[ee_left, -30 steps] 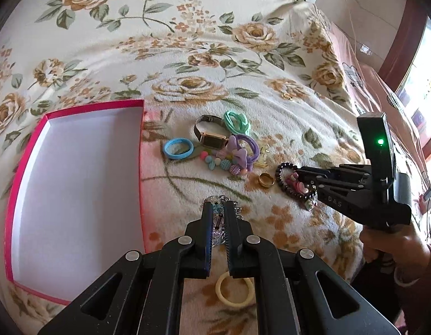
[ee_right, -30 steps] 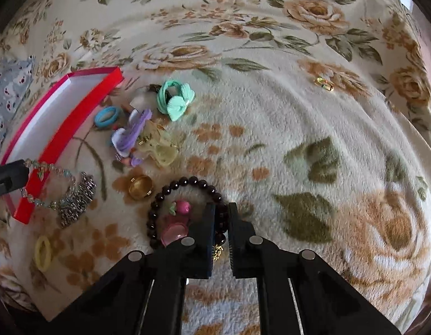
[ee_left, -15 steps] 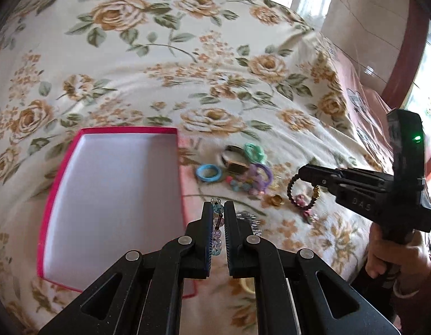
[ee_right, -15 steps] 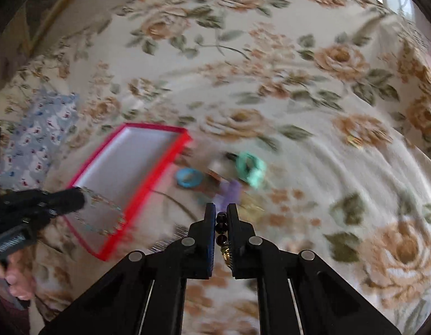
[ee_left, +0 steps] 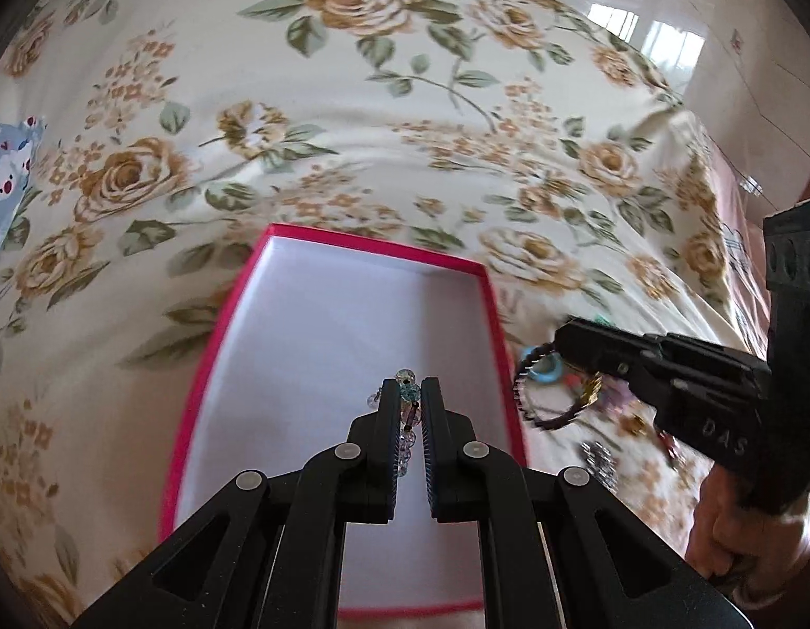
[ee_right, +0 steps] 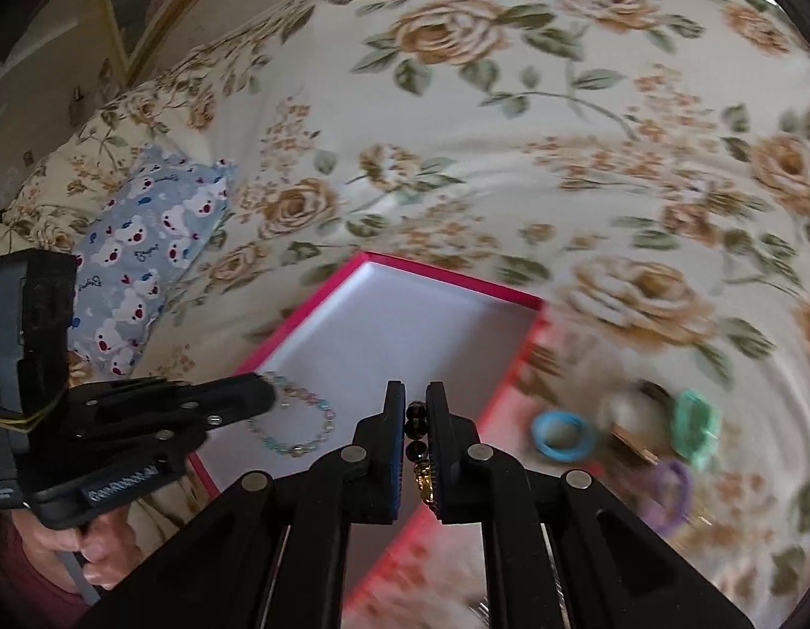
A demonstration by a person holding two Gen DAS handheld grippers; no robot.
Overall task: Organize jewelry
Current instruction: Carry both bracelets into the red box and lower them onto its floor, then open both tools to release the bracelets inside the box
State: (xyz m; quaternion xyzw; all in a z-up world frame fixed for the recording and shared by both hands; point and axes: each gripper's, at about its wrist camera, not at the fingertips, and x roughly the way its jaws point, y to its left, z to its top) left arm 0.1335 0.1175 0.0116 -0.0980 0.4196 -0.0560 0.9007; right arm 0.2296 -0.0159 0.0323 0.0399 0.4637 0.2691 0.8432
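A shallow pink box [ee_left: 496,314] with a white inside lies on the floral bedspread; it also shows in the right wrist view [ee_right: 457,275]. My left gripper [ee_left: 410,390] is shut on a pale glass-bead bracelet [ee_left: 409,392] and holds it above the box; the bracelet hangs as a loop in the right wrist view [ee_right: 294,427]. My right gripper [ee_right: 416,393] is shut on a dark bead bracelet [ee_right: 416,422] with a gold charm, held in the air at the box's right edge; the bracelet dangles from it in the left wrist view [ee_left: 541,398].
Loose jewelry lies on the bedspread right of the box: a blue ring [ee_right: 562,435], a green hair tie [ee_right: 693,427], a purple hair tie [ee_right: 667,492], a silver chain [ee_left: 596,458]. A blue bear-print cloth [ee_right: 142,262] lies far left.
Both grippers lifted their bracelets off the bedspread and moved left; the left one now hangs over the box, the right one at its right edge.
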